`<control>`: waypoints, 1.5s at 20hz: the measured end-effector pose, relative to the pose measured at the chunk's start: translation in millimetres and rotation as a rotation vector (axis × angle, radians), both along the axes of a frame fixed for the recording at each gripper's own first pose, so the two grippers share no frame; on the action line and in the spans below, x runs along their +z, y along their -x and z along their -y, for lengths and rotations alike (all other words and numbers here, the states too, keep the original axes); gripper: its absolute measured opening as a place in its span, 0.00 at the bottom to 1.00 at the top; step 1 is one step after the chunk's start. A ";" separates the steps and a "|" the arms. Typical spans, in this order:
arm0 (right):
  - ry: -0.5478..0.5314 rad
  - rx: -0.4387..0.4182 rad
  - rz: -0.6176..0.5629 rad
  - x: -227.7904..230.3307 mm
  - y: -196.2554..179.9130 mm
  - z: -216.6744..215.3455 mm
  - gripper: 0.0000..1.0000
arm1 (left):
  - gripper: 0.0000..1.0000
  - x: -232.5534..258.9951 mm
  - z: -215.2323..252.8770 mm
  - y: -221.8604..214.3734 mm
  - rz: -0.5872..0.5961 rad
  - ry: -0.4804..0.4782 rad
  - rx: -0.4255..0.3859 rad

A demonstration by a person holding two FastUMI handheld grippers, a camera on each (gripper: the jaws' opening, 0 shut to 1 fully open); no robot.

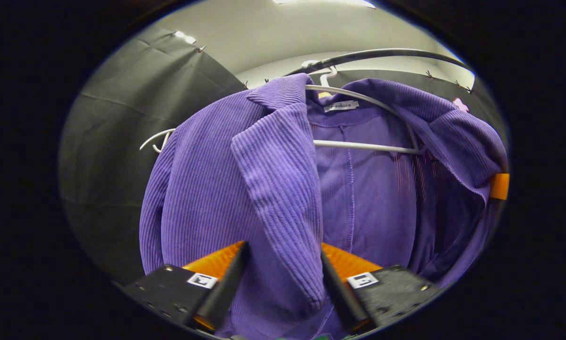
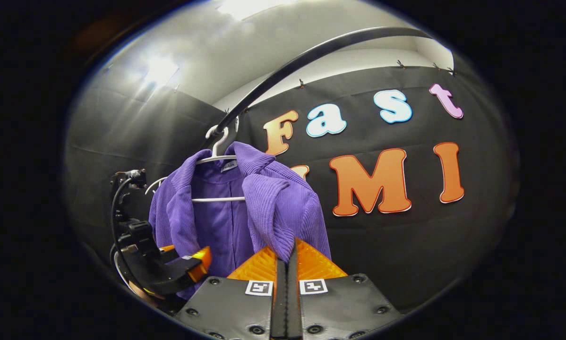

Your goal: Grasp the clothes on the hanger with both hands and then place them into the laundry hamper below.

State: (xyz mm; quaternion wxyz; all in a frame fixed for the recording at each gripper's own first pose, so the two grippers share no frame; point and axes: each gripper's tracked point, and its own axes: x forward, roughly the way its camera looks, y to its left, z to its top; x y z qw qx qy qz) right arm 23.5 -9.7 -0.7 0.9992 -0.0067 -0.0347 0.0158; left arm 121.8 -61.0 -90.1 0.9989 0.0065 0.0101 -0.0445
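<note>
A purple ribbed jacket (image 1: pixel 207 189) hangs open on a white hanger (image 1: pixel 358 145) from a black rail (image 1: pixel 382 53). My left gripper (image 1: pixel 283 252) is open, and the jacket's front lapel hangs down between its two fingers. In the right gripper view the same jacket (image 2: pixel 273 203) hangs left of centre. My right gripper (image 2: pixel 287 250) is shut, pinching the lower tip of the other lapel. The left gripper's finger (image 2: pixel 199 260) shows beside the jacket's lower front. The right gripper's finger (image 1: pixel 499 185) peeks out at the jacket's far edge.
A second white hanger (image 1: pixel 155 139) sticks out behind the jacket's shoulder on the same rail (image 2: pixel 311 52). Black cloth walls stand close behind and to the side. A black cable (image 2: pixel 115 212) loops off the left gripper's body.
</note>
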 end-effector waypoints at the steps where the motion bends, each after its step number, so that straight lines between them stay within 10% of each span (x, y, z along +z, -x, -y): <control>1: -0.002 0.000 0.004 0.1 -0.4 -0.1 0.07 | 0.39 3.8 -13.5 2.9 0.001 0.003 0.034; 2: -0.001 -0.001 0.011 1.7 -0.6 0.4 0.07 | 0.13 8.3 -17.7 7.4 0.008 0.019 0.005; 4: 0.015 -0.036 0.036 5.9 -2.9 8.1 0.07 | 0.05 26.4 -24.0 21.3 0.040 0.021 -0.035; 17: 0.143 -0.413 0.235 76.5 -6.0 87.8 0.07 | 0.04 214.8 -174.1 9.4 0.282 -0.060 0.281; 30: 0.212 -0.492 0.236 90.5 -33.0 121.2 0.07 | 0.04 92.0 -203.1 -112.2 -0.066 0.102 0.263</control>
